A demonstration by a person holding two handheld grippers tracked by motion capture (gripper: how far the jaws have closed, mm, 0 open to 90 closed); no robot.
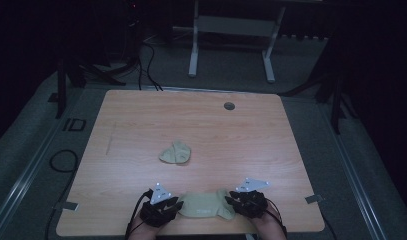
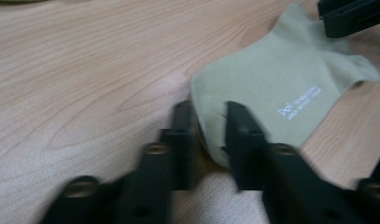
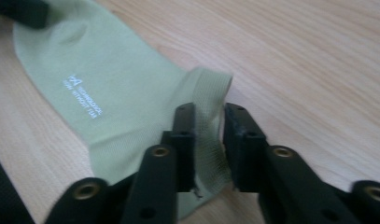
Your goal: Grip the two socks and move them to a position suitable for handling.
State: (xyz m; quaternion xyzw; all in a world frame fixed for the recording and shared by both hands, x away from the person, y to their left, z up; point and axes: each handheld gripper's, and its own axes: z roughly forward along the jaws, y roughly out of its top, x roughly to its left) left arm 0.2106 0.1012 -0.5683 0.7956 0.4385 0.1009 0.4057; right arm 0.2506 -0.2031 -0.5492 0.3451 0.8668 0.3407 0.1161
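High view: a flat green sock (image 1: pixel 203 205) lies at the tabletop's (image 1: pixel 141 120) near edge, between the left hand-held gripper (image 1: pixel 175 205) and right hand-held gripper (image 1: pixel 230 201). A crumpled sock (image 1: pixel 175 152) sits mid-tabletop, well apart.

Left gripper view: jaws slightly apart, straddling the sock's toe end.

Right gripper view: jaws slightly apart, cuff between them.

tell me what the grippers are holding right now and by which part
Nothing firmly, it seems: the flat sock lies on the table, its toe end between the left gripper jaws, its ribbed cuff between the right gripper jaws, both slightly parted.
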